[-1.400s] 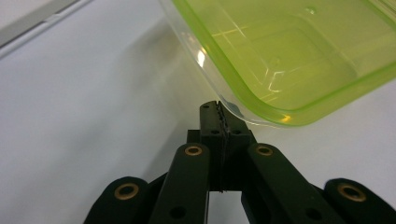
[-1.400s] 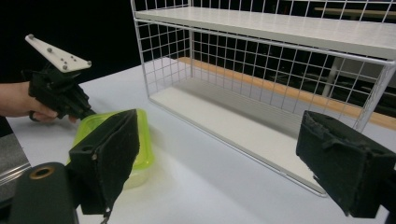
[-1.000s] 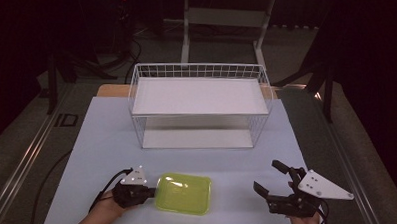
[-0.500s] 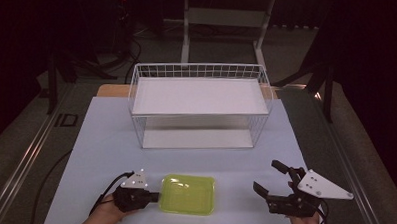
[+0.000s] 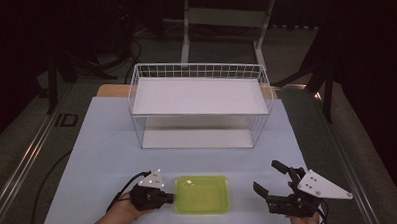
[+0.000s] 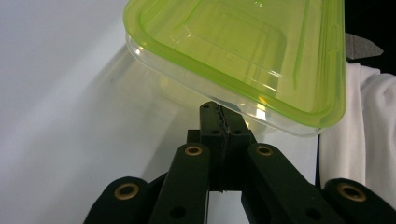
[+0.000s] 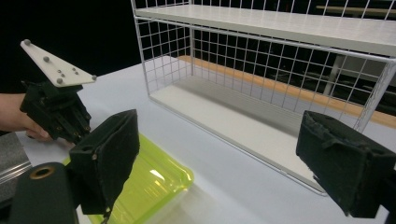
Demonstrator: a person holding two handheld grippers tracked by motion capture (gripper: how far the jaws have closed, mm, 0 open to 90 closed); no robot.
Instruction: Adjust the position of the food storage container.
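A clear food container with a lime-green lid lies low on the pale table near its front edge. My left gripper is shut on the container's left rim. In the left gripper view the black jaws meet on the rim under the lid. My right gripper stands open to the right of the container, apart from it, with nothing between its pads. The right gripper view looks past the container to the left gripper.
A white wire basket rack with a flat white shelf on top stands at the back middle of the table; its open lower level faces me. A white sleeve lies beside the container. Dark floor surrounds the table.
The left gripper has slid a little to the right with the container held in it. The right gripper has stayed where it was, open.
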